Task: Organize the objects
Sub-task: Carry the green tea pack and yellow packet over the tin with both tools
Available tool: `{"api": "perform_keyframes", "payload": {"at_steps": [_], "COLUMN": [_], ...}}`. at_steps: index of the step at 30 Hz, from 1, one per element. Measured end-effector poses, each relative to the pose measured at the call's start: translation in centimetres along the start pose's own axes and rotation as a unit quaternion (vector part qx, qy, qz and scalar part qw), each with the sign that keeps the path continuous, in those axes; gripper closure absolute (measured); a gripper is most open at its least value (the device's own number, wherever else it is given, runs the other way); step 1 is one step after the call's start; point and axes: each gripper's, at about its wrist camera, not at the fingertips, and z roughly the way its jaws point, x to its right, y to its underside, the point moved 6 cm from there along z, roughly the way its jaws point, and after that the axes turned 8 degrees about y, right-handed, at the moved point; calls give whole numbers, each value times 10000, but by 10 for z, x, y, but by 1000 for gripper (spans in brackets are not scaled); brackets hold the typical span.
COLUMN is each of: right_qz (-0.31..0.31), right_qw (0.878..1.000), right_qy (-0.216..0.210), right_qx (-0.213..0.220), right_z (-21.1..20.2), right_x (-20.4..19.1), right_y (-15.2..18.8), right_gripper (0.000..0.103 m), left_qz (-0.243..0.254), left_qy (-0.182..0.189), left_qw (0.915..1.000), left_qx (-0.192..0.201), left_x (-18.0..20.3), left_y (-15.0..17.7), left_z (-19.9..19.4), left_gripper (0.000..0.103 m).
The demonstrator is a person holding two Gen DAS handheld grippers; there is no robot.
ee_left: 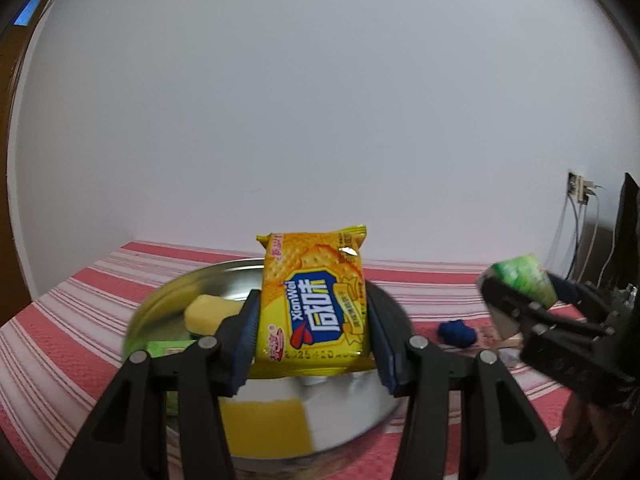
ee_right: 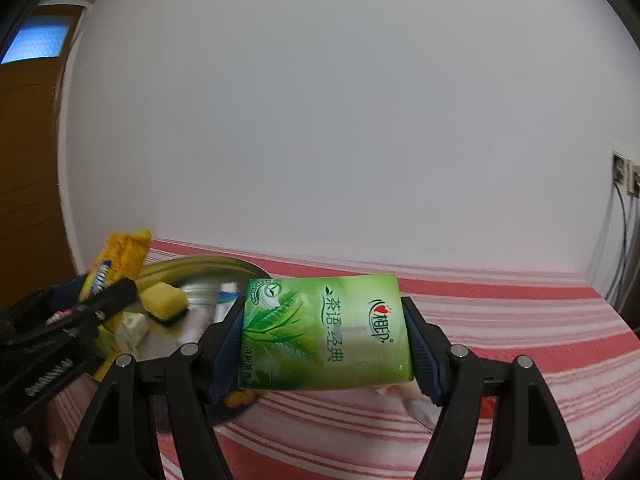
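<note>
My left gripper (ee_left: 314, 328) is shut on a yellow cracker packet (ee_left: 314, 300) and holds it upright above a round metal basin (ee_left: 160, 300). The basin holds a yellow sponge (ee_left: 210, 312), a green box and other small items. My right gripper (ee_right: 326, 336) is shut on a green tissue pack (ee_right: 326, 332) and holds it above the striped cloth, right of the basin (ee_right: 208, 268). The tissue pack also shows at the right in the left wrist view (ee_left: 524, 280). The cracker packet also shows at the left in the right wrist view (ee_right: 116, 260).
A red and white striped cloth (ee_right: 500, 320) covers the table against a white wall. A small blue object (ee_left: 456, 332) lies on the cloth right of the basin. Wall sockets with cables (ee_left: 578, 188) sit at the far right. A wooden door (ee_right: 24, 160) stands at the left.
</note>
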Motion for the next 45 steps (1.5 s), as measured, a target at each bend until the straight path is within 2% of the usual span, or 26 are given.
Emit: {"api": "perform_keyframes", "payload": {"at_steps": [6,13,19,23,28,34,38,45], "right_qz": [-176,-293,-380,-391,-421,-462,-497,-583], "right_qw": [9991,9965,9934,9911,9883,9864,9852,9840], "right_qy": [-389,-777,-1036,-1180,-1294,-1357,-1414,-1431], "right_qx": [-22,-124,-322,-477,-684,-802,-827,-891], "right_z": [9,32,51,61,71,82,92,91], "right_x": [-30,-67,-96,-107,-129,-116,-137,-136], "right_y": [-23,-33,-31,-24,-10,4,4,11], "right_gripper": [29,29,29,29,29,29,29,29], "left_qz": [-25,24,4,-116,-142,-118,-104,-135], "left_qy": [-264,-480,-666,-602,-602,-639,-680,-701], "left_qw": [9995,9983,9946,9923,9907,9901,9896,9880], "left_qx": [-173,-343,-795,-1074,-1212,-1243,-1267,-1367], "left_x": [-27,-50,-63,-68,-72,-73,-71,-74], "left_y": [-6,-12,-8,-2,4,6,6,7], "left_z": [2,7,24,35,46,50,52,55], "left_gripper": [53,53,53,53,53,53,53,53]}}
